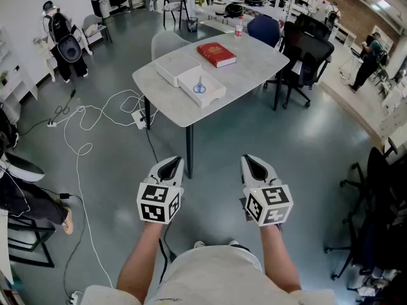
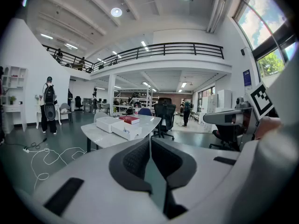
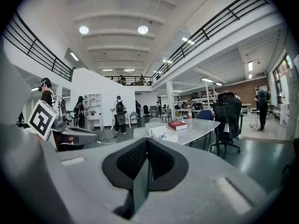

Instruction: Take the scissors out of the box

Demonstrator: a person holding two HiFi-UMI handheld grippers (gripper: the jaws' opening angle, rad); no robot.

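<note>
on the table [image 1: 254,65], a pale grey slab with rounded corners on thin dark legs, a shallow white rectangular box [image 1: 216,93] lies open near the table's front edge. the scissors [image 1: 199,87] lie flat inside it, blue-handled with short bright blades. just beside the box, further along that edge, sits a second white box [image 1: 173,67], closed and smooth-topped. behind both, toward the table's middle, rests a red hardback book [image 1: 216,54]. at the table's far edge stands a small bottle [image 1: 239,27].

well short of the table, low over the floor, the left gripper [image 1: 170,165] and the right gripper [image 1: 254,164] hang side by side. each is a white plastic shell with a black-and-white marker cube at its back. the left gripper's black ribbed pads [image 2: 138,157] meet at the tips with nothing between them. the right gripper's pads [image 3: 161,160] are pressed together too, and empty.

the floor [image 1: 318,151] around the table is glossy grey-green. a thin white cable [image 1: 79,148] loops across it on the table's left in the head view. black office chairs [image 1: 305,56] stand at the table's right side. beyond the table the room is a tall open hall with white walls and a dark-railed mezzanine [image 2: 163,48].
</note>
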